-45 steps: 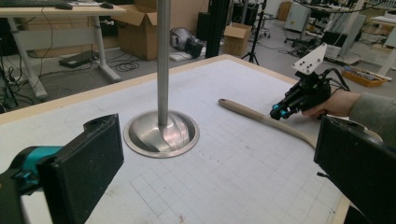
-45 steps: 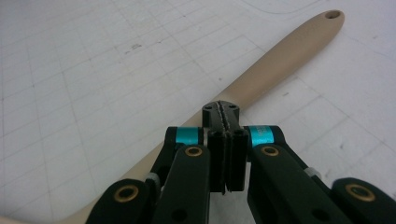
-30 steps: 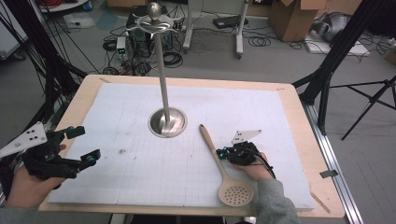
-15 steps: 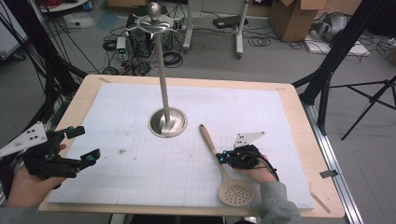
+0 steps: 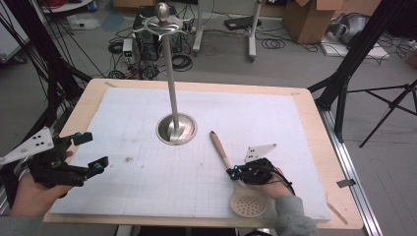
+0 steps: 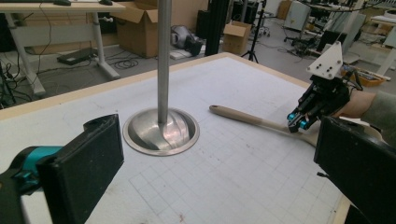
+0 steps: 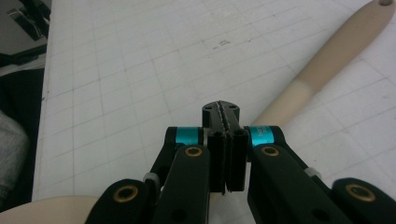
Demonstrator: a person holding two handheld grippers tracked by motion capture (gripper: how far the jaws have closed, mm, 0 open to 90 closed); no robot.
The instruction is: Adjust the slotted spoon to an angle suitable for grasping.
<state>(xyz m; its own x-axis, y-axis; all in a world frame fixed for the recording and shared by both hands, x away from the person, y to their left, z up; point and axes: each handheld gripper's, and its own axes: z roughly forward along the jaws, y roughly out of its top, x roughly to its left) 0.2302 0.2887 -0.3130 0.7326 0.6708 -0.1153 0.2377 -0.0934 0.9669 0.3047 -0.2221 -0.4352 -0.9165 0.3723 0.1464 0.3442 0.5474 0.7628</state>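
Note:
A beige slotted spoon lies on the white gridded mat, its handle pointing toward the steel stand with its tall pole. My right gripper hovers over the spoon's neck, jaws shut together with nothing between them. In the right gripper view the shut gripper sits just above the spoon's handle. My left gripper stands open at the mat's left edge, empty. The left gripper view looks between its wide jaws at the stand, the spoon and the right gripper.
The mat lies on a wooden board with a metal rail along its right side. Beyond the far edge are cables, desk legs and cardboard boxes on the floor. Black tripod legs rise at the right.
My right gripper has slid a little toward the near edge, along the spoon's handle toward its head. The spoon, the stand and the left gripper have stayed put.

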